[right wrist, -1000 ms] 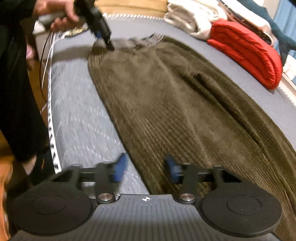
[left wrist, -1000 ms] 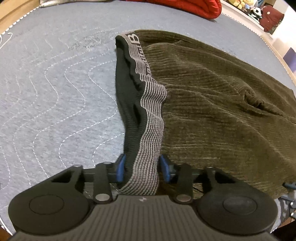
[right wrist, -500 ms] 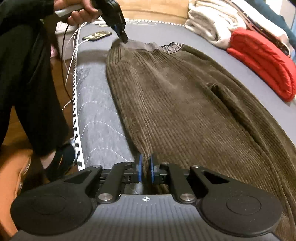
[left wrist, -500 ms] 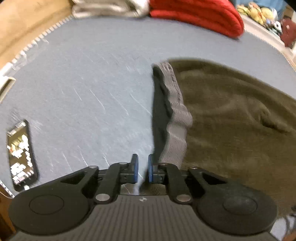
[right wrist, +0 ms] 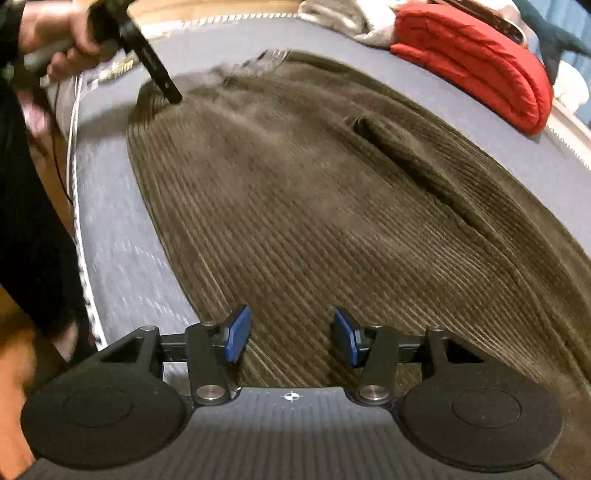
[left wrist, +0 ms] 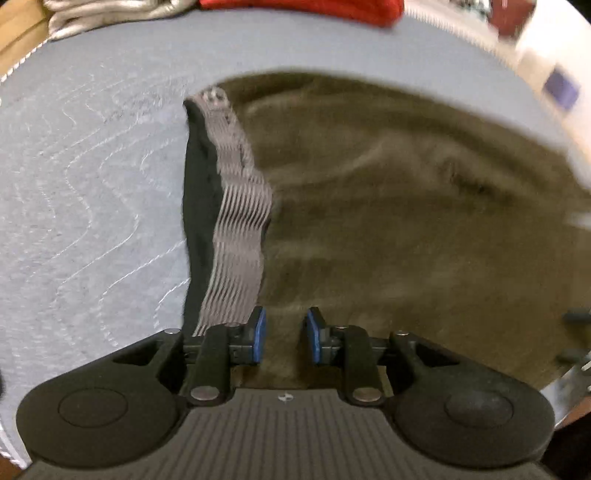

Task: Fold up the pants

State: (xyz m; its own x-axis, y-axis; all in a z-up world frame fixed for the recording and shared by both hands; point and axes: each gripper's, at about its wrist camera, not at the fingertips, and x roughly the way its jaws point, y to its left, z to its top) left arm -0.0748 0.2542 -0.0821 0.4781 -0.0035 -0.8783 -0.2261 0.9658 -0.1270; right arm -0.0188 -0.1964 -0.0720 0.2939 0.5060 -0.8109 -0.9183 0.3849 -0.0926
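Through the left wrist camera we are looking down at the brown corduroy pants point(left wrist: 388, 206) lying spread on a blue-grey quilted bed point(left wrist: 85, 192). Their grey striped waistband point(left wrist: 236, 221) is running away from us along the left edge of the cloth, with its black lining showing beside it. Our left gripper point(left wrist: 283, 339) is hovering just above the near end of the pants beside that waistband; its jaws have just been opening and are standing apart, with only flat cloth beneath them and nothing pinched.

Through the right wrist camera we are seeing the pants point(right wrist: 314, 206) stretching away across the bed point(right wrist: 118, 251). Our right gripper point(right wrist: 291, 339) is hanging over the near part of the corduroy, its jaws having just been opening and now standing wide, gripping nothing. At the far corner, the left gripper point(right wrist: 173, 96) is reaching down to the waistband end, held by a hand point(right wrist: 55, 33). A folded red blanket point(right wrist: 480, 66) is lying beyond the pants.
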